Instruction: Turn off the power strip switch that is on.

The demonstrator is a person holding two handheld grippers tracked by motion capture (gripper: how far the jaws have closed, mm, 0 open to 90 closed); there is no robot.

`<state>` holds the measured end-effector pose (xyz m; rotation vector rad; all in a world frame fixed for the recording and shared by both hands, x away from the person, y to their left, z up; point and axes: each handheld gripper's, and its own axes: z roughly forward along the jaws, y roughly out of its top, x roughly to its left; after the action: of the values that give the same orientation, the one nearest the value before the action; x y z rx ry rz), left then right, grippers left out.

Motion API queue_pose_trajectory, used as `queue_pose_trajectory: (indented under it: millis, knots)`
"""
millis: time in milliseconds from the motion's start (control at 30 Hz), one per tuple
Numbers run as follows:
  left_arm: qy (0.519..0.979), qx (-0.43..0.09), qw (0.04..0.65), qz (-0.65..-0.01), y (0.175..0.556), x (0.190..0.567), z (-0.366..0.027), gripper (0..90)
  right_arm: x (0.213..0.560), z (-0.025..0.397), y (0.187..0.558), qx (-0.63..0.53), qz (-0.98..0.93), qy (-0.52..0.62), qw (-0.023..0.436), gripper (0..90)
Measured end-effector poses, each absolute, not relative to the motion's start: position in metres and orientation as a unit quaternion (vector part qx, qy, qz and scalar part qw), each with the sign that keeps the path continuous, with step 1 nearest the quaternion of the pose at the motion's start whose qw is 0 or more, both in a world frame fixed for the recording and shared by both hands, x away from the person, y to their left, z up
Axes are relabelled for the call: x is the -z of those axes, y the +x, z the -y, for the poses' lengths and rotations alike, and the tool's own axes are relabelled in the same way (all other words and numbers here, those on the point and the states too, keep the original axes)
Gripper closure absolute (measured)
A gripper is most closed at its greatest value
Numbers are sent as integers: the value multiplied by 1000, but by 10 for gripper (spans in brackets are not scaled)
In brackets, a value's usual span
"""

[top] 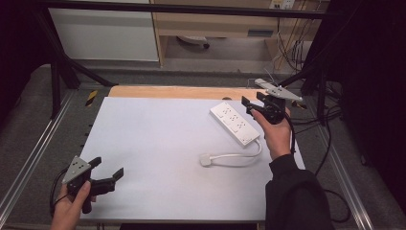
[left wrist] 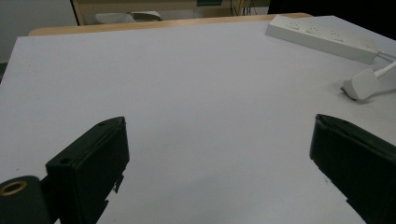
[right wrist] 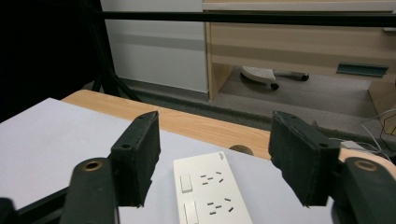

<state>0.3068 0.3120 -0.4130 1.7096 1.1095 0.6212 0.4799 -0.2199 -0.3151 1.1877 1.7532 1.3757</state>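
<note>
Right tongs (right wrist: 215, 158) gaped wide, empty, above far end of white power strip (top: 234, 123) (lying at bench (top: 158, 143) right side, plug (top: 206, 160) nearby). Left tongs (top: 106, 169) wide open, empty, near bench corner.

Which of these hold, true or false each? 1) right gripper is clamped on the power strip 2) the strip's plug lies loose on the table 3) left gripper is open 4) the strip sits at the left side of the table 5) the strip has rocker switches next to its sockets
1) False. The right gripper hovers at the far end of the power strip with its jaws open and nothing between them.
2) True. The plug lies on the white table, plugged into nothing.
3) True. The left gripper has its jaws wide apart over bare table.
4) False. It lies at the right side, near the far edge.
5) True. The right gripper view shows switches beside the sockets.
</note>
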Motion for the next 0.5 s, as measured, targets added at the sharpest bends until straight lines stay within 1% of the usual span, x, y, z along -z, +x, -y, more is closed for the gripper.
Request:
queue_pose_trajectory:
  millis: [67,267,300,333,400,433,467,500]
  knots:
    - [701,-255,484,-457,307,413,-313,46,316,217,483,-518,-664,445,304,408]
    - [703,-253,484,-456,307,413,-312,46,325,209,494,-509,-667,447,309,587]
    - [703,-253,484,-455,307,413,-312,46,325,209,494,-509,-667,447,309,587]
    - [703,-254,484,-455,307,413,-312,46,328,207,497,-515,-662,449,306,648]
    - [703,-254,485,-455,307,413,-313,46,331,204,502,-516,-661,449,308,692]
    - [703,-254,484,-455,307,413,-313,46,331,204,502,-516,-661,449,308,692]
    - [703,-253,485,-455,307,413,-313,46,333,202,505,-513,-663,449,309,746]
    - [703,-253,485,-455,307,413,-313,46,334,201,507,-510,-665,449,311,771]
